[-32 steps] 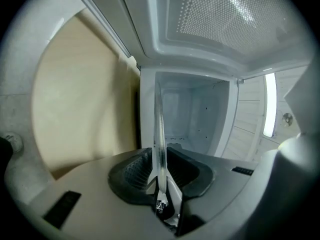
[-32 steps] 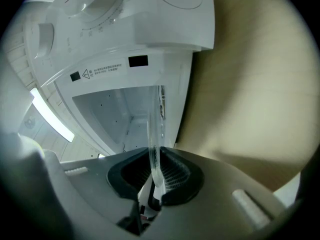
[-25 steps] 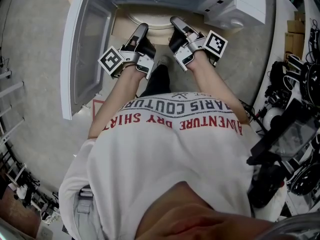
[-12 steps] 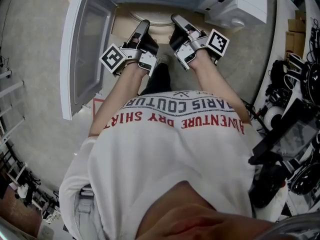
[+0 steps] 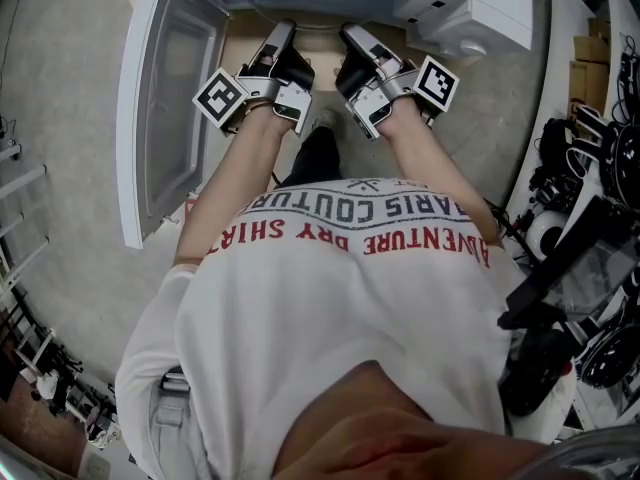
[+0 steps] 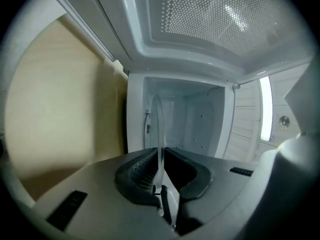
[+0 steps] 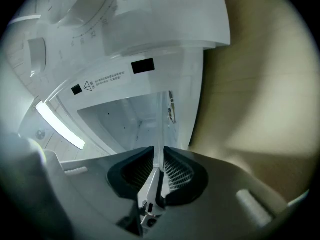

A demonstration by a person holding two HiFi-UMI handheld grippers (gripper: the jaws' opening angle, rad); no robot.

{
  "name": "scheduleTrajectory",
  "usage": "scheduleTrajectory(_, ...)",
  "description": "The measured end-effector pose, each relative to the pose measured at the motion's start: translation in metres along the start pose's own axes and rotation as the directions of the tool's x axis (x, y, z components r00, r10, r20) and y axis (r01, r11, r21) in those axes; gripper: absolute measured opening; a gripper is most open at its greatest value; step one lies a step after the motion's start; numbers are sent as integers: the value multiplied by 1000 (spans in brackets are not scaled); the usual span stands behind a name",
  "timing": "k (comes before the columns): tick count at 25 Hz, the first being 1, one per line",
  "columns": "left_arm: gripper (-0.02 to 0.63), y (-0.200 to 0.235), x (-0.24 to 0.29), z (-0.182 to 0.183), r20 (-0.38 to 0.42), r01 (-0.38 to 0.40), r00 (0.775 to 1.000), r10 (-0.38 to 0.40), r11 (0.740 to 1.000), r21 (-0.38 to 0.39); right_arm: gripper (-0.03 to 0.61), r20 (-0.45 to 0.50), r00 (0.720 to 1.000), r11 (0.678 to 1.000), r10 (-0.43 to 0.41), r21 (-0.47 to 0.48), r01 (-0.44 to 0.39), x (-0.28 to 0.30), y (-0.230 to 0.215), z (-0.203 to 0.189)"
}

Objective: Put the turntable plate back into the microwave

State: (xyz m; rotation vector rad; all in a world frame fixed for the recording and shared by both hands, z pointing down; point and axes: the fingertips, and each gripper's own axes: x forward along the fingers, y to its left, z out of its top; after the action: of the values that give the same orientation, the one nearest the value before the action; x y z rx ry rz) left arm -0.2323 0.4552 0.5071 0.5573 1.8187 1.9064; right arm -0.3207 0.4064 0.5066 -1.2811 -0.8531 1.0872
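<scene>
An open microwave door is seen at the left of the head view, swung out over the grey floor; its perforated window panel is shown along the top of the left gripper view. Just beside the door, the left gripper is held out on a bare forearm with its marker cube turned up, and its tips are reached into the mouth of the microwave. In the left gripper view the jaws of this gripper are seen pinched on the thin glass edge of the turntable plate, which is presented edge-on and is pointed into the white cavity, with a beige surface spread to the left. The plate is thus carried between the two grippers at the front of the opening; how far it is inside cannot be told. Further right, the right gripper is held close beside the left one, its marker cube set outward. In the right gripper view its jaws are likewise closed on the plate's rim, and a warning label is shown above the cavity. A white shirt with red and black print is seen below, and shelves of cables and equipment are ranged along the right edge.
</scene>
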Motion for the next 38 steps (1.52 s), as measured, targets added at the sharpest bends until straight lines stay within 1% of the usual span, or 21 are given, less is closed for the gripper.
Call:
scheduleTrajectory(6,34,0,15,12,5,6,1000,-7,1000,13,37,-29,999,1000,28,-8,-28,2,7,-5)
scheduleTrajectory(16,34,6,26,25,25,-24,999,24,1000,20,37,-37,999,1000,-4,-1,4,-1,-4,-11)
scheduleTrajectory(20,34,6,31,29,33,-23,999,22,1000,16,37,-39,999,1000,-7,-1,7,-2,-5,-12)
scheduleTrajectory(23,34,4,34,32,34,-30,999,28,999,40,37,-34,999,1000,-9,-2,8,-3,-6,-11)
scheduleTrajectory(25,33,5,36,34,33,-48,998,46,997,61,37,-31,999,1000,-10,-4,10,-3,-7,-10)
scheduleTrajectory(27,33,6,37,34,32,-75,997,73,995,65,37,-32,999,1000,-8,-4,8,-3,-7,-11)
scheduleTrajectory(30,32,11,37,33,26,-140,990,139,988,62,37,-39,999,1000,-10,-5,10,-3,-8,-13)
scheduleTrajectory(33,32,14,37,33,15,-198,980,197,979,55,37,-32,999,999,-41,-23,41,-1,-13,-12)
scheduleTrajectory(38,31,10,33,31,6,-214,977,214,976,35,37,4,998,996,-67,-63,67,15,-15,-7)
